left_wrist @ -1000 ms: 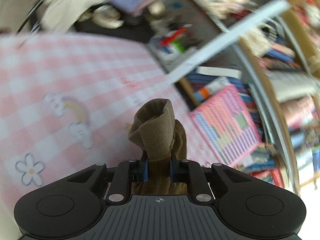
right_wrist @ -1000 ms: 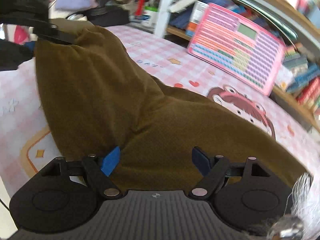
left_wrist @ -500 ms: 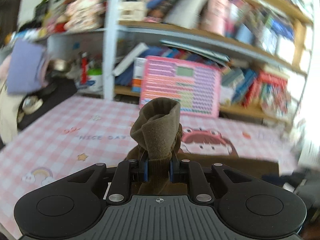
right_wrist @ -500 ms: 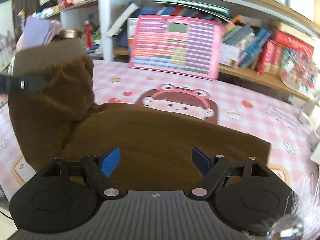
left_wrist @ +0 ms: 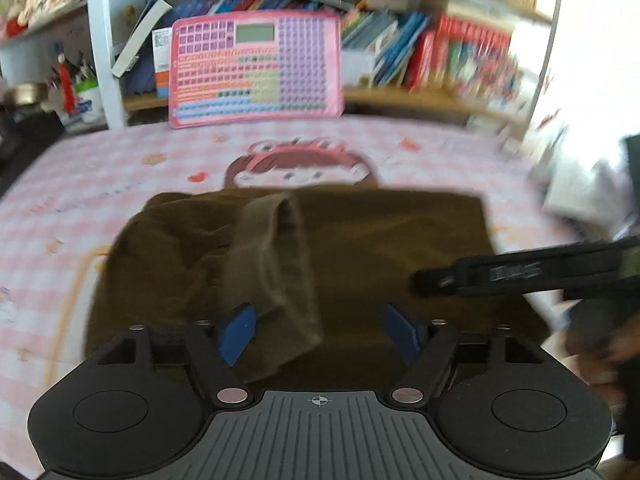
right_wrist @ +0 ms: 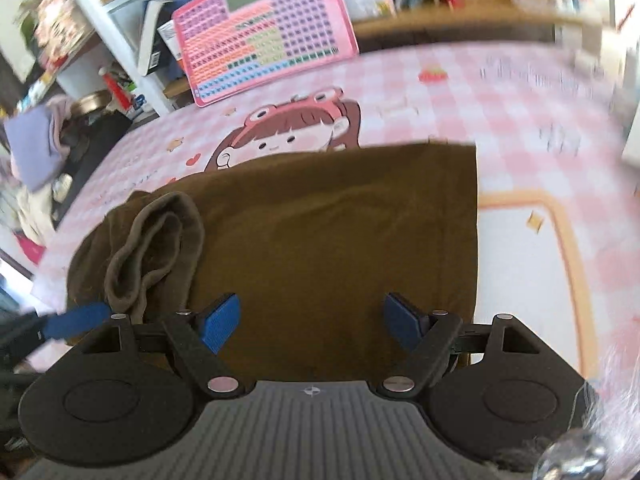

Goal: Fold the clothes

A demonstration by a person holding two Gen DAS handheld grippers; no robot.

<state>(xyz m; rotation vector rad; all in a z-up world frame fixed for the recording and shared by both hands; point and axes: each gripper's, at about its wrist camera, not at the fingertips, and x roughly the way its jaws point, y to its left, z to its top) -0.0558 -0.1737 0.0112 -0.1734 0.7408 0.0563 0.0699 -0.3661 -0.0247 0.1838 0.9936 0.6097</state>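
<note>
Left tongs [left_wrist: 320, 330], right tongs [right_wrist: 312, 322] agape, empty, over brown garment [right_wrist: 340, 232]; cuff [right_wrist: 156, 252] clearest from right

You have the brown garment [right_wrist: 328, 232] folded flat on the pink checked cloth (ribbed cuff [right_wrist: 156, 248] bunched on top, left side).

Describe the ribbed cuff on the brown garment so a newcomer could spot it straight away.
Start at the pink checked table cover with the cartoon girl, where a brown garment lies spread flat. On its left part lies the ribbed cuff, a looped band. It is paler and greyer than the smooth brown cloth around it.
</note>
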